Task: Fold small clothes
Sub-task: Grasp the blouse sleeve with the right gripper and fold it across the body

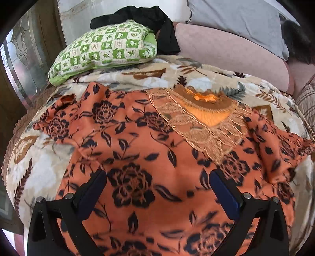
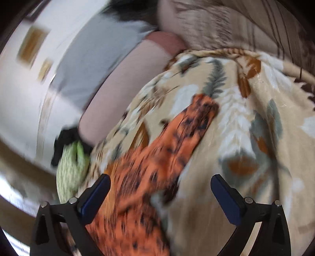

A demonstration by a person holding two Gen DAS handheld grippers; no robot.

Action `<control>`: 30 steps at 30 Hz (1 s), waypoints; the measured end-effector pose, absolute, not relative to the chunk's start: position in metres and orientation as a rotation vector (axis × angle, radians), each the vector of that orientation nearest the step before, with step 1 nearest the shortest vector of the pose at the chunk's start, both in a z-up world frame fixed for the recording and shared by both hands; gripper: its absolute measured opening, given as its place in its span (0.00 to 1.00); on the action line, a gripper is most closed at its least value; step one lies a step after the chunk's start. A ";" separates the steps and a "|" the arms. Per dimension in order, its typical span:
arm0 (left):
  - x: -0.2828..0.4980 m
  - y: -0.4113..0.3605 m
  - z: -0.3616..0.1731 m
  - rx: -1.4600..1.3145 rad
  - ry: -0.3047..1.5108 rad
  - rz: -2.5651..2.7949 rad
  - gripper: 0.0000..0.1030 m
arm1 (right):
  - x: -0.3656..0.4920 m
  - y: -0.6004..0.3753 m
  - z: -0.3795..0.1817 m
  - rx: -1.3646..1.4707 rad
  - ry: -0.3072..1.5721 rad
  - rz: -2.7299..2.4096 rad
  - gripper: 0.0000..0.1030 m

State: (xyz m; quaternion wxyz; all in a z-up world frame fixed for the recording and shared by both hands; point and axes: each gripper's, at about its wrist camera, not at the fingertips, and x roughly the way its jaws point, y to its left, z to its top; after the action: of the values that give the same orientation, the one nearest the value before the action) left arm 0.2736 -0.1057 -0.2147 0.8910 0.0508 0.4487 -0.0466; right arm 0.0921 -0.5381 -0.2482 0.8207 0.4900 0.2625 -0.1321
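An orange garment [image 1: 149, 149] with a black flower print lies spread flat on a beige leaf-patterned blanket [image 1: 196, 78]. Its neckline has a tan lace collar [image 1: 198, 126], and both sleeves stick out to the sides. My left gripper [image 1: 158, 183] hovers open over the garment's lower middle, nothing between its fingers. In the blurred right wrist view, my right gripper [image 2: 160, 189] is open above one orange sleeve [image 2: 177, 137] that runs diagonally across the blanket [image 2: 246, 137]. Its left finger [image 2: 96, 195] is over the orange cloth, and its right finger over the blanket.
A green-and-white checked pillow [image 1: 104, 49] with a black cloth [image 1: 157, 23] draped on it sits at the back left. A pink bolster [image 1: 232, 55] and a grey pillow [image 1: 240, 17] lie behind the blanket. A glass door panel [image 1: 21, 59] stands at the left.
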 end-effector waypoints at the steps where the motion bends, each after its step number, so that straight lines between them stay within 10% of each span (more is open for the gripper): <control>1: 0.277 -0.104 -0.216 0.111 0.927 -0.096 1.00 | 0.104 -0.551 -0.255 1.058 0.555 -0.306 0.93; 4: 0.287 -0.097 -0.220 0.115 0.912 -0.087 1.00 | 0.129 -0.582 -0.276 1.128 0.556 -0.425 0.81; 8: 0.306 -0.078 -0.225 0.099 0.928 -0.040 1.00 | 0.155 -0.609 -0.307 1.253 0.593 -0.480 0.25; 11: 0.318 -0.049 -0.221 0.016 0.936 0.026 1.00 | 0.157 -0.607 -0.301 1.273 0.559 -0.485 0.11; 21: 0.321 0.044 -0.196 -0.063 0.854 0.264 1.00 | 0.246 -0.441 -0.124 1.044 0.421 0.010 0.11; 30: 0.330 0.118 -0.205 -0.193 0.915 0.370 1.00 | 0.326 -0.235 -0.141 1.033 0.541 0.323 0.15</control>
State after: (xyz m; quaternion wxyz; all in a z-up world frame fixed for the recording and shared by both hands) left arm 0.3296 0.1176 -0.2054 0.8761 -0.0923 0.4386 0.1774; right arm 0.3261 -0.2353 -0.1407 0.8226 0.4854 0.2542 0.1518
